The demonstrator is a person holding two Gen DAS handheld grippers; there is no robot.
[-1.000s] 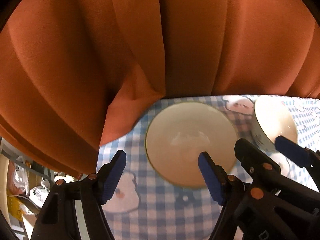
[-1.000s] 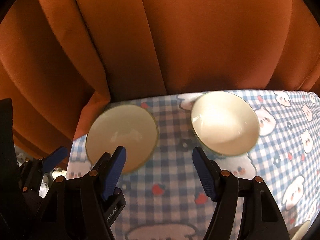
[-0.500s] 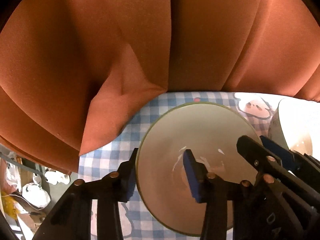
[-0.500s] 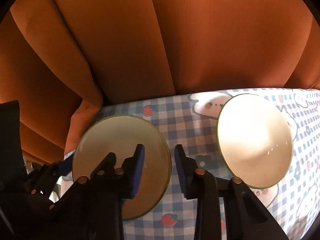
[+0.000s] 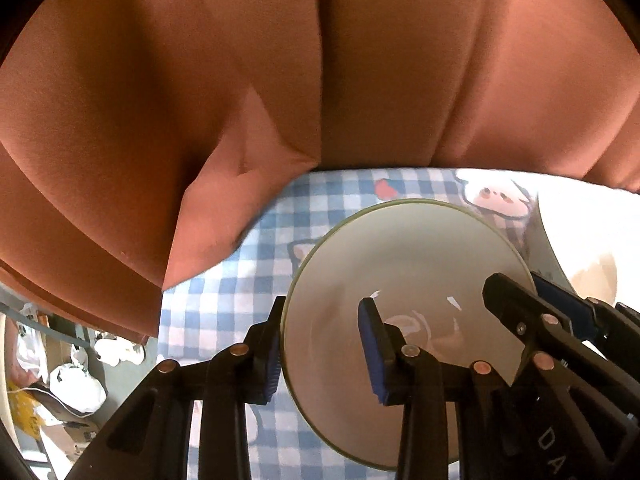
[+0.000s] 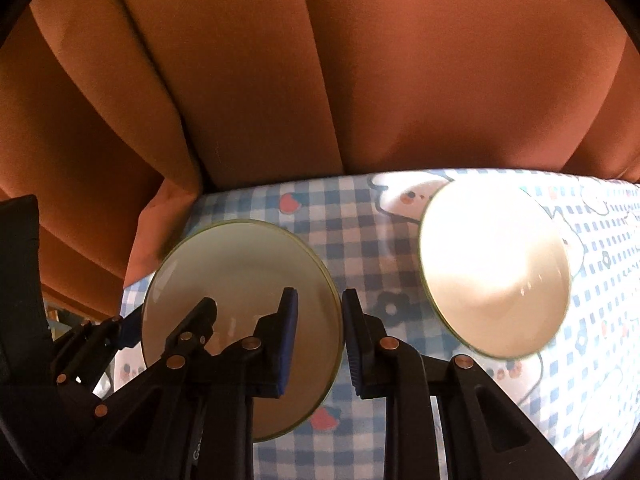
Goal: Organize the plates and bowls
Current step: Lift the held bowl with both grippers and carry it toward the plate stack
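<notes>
A cream bowl with a green rim (image 5: pixel 404 264) sits near the table's left edge; it also shows in the right wrist view (image 6: pixel 236 272). My left gripper (image 5: pixel 320 354) straddles its left rim, one pad outside, one inside. My right gripper (image 6: pixel 318 342) straddles its right rim the same way. Both stand part closed around the wall; contact cannot be told. A second cream bowl (image 6: pixel 492 276) sits to the right, brightly lit, apart from both grippers.
The table has a blue checked cloth with cartoon prints (image 6: pixel 372 240). An orange curtain (image 5: pixel 280 80) hangs close behind and drapes over the table's far left corner. Clutter and bags lie on the floor beyond the left edge (image 5: pixel 76 384).
Both grippers moved forward and down onto the left bowl's rim and narrowed from wide open to straddling its wall. The bowls have not moved.
</notes>
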